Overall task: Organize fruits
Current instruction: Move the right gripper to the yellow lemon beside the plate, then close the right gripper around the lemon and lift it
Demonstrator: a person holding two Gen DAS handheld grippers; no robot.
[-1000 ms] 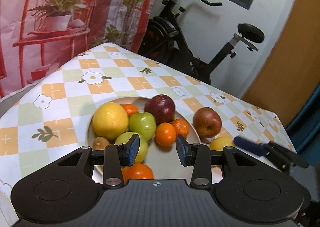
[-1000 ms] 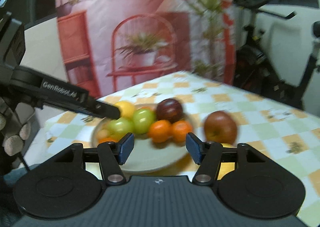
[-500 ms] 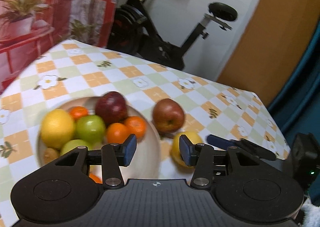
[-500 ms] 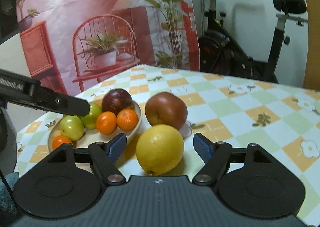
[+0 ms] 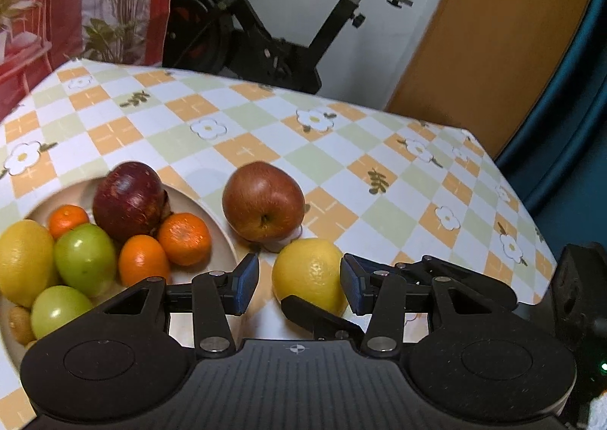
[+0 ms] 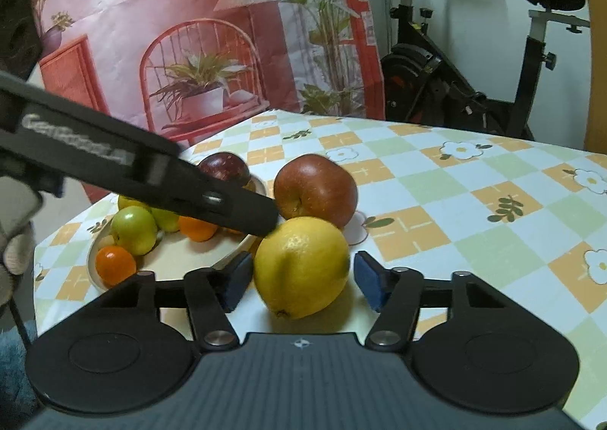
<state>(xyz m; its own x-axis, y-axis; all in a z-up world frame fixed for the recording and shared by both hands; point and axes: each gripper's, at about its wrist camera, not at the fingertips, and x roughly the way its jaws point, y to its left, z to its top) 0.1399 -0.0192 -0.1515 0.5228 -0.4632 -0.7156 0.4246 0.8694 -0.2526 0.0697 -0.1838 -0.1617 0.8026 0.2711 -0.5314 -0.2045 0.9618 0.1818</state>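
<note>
Both grippers have swung from the plate (image 5: 224, 236) toward the lemon (image 6: 301, 267); the right gripper (image 6: 301, 284) has been closing around it, not yet pinching; the left gripper (image 5: 299, 282) is hovering spread beside it.

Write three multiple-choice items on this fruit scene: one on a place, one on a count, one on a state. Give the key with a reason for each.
1. Where is the red apple?
A. in the bowl
B. on the tablecloth beside the bowl
C. in a gripper

2. How many fruits lie outside the bowl?
A. one
B. two
C. four

3. How does the right gripper stand to the loose lemon?
A. fingers either side, gaps showing
B. raised high above it
C. clamped on an orange

Key: 1 B, it rests on the checked tablecloth just past the bowl's rim. 2 B, only the red apple and the loose lemon are on the cloth. 3 A, the right wrist view shows the lemon between the blue pads with space at each side.
</note>
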